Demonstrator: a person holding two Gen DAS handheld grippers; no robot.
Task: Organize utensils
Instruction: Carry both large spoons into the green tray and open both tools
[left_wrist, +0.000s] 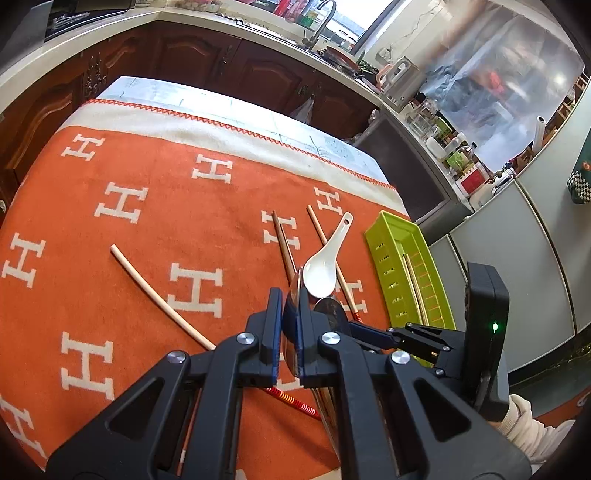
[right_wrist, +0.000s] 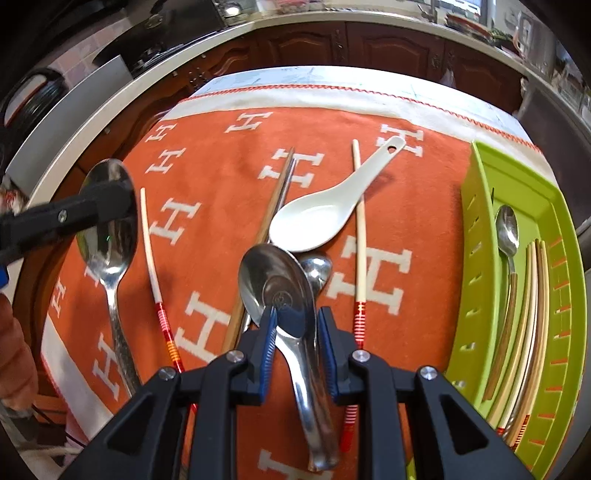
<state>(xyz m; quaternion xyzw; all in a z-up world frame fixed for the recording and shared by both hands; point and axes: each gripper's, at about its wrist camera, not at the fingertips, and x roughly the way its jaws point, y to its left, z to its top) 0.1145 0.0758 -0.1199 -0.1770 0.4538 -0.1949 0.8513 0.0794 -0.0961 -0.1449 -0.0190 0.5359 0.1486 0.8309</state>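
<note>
My left gripper (left_wrist: 289, 295) is shut on the bowl of a metal spoon (left_wrist: 290, 325), held above the orange cloth (left_wrist: 147, 229). From the right wrist view that spoon (right_wrist: 107, 229) hangs at the left with its handle pointing down. My right gripper (right_wrist: 295, 325) points down over a steel spoon (right_wrist: 277, 288) lying on the cloth. Its jaws stand on either side of the spoon's neck with a thin gap. A white ceramic spoon (right_wrist: 314, 218) rests on that spoon and on a smaller one (right_wrist: 317, 269). Loose chopsticks (right_wrist: 149, 240) lie around.
A green slotted tray (right_wrist: 480, 229) at the cloth's right edge holds a spoon (right_wrist: 506, 229) and several chopsticks (right_wrist: 532, 295). Dark cabinets (left_wrist: 207, 55) and a counter run behind the table. A person's hand (right_wrist: 14, 350) shows at lower left, a sleeve (left_wrist: 524, 424) at lower right.
</note>
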